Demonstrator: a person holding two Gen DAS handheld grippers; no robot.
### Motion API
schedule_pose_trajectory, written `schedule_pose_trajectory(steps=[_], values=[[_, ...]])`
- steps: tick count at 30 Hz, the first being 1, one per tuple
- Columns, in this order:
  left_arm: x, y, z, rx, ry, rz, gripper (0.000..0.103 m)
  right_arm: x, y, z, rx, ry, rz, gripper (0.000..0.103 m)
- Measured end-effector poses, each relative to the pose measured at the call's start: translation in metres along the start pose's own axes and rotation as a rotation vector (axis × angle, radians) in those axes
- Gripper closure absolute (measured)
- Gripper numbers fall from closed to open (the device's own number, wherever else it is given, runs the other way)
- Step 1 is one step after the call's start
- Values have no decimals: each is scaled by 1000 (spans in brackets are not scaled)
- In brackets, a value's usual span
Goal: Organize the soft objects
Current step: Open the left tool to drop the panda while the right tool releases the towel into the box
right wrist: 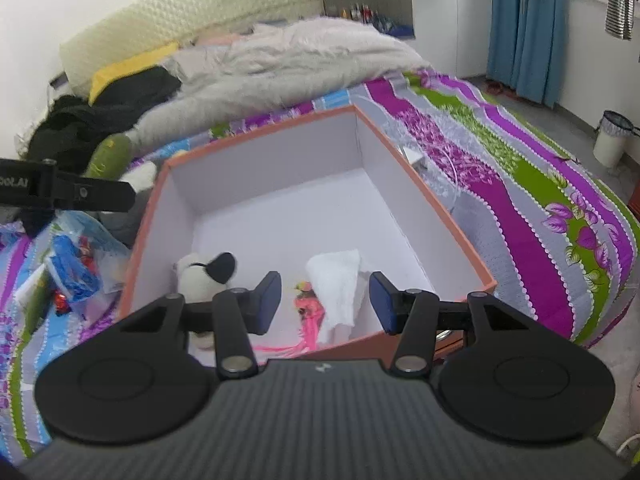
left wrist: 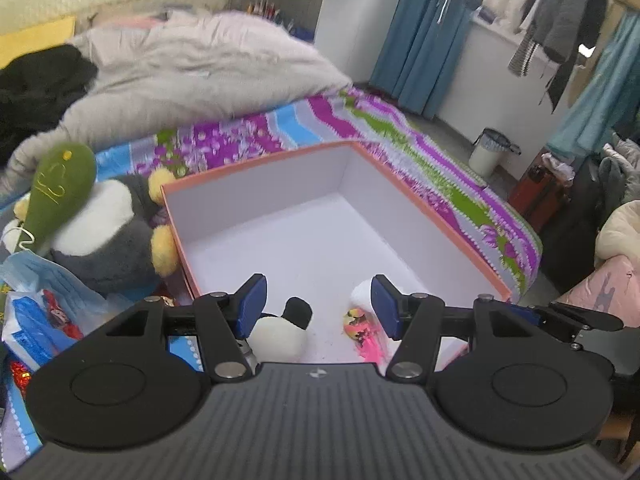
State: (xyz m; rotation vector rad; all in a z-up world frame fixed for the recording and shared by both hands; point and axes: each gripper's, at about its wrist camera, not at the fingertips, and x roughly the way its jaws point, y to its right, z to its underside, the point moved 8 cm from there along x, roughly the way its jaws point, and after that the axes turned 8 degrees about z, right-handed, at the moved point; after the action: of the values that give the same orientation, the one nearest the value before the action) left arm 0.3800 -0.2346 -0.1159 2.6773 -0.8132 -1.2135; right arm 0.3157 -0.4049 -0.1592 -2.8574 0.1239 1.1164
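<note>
An orange box [left wrist: 276, 160] with a white inside stands on the bed. At its near end lie a small panda plush [left wrist: 280, 332], a white cloth [right wrist: 340, 280] and a pink tasselled toy [right wrist: 310, 316]. My left gripper [left wrist: 320, 304] is open above the box's near end, and the panda and pink toy [left wrist: 362, 328] show between its blue pads, untouched. My right gripper [right wrist: 325, 300] is also open over the cloth and pink toy, its pads clear of both. Left of the box lie a grey-and-white penguin plush [left wrist: 108, 232] and a green plush [left wrist: 60, 188].
The box rests on a striped purple, green and blue bedspread [right wrist: 520, 208]. A grey duvet [left wrist: 180, 68] and black clothes [left wrist: 36, 88] lie further up the bed. A plastic bag with packets [left wrist: 40, 308] sits left of the box, and a white bin [left wrist: 488, 152] stands on the floor.
</note>
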Motion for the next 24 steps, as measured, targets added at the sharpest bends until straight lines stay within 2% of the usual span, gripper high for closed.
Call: schedule_pose_trajectory(steps=[3, 11, 24], values=[[-18, 9, 10, 34, 37, 0, 40, -15, -4, 3, 8, 43, -8, 51], [-49, 12, 48, 38, 113, -16, 40, -40, -17, 17, -2, 138, -35, 51], [-114, 14, 108, -5, 175, -32, 40, -93, -38, 51, 6, 181, -92, 51]])
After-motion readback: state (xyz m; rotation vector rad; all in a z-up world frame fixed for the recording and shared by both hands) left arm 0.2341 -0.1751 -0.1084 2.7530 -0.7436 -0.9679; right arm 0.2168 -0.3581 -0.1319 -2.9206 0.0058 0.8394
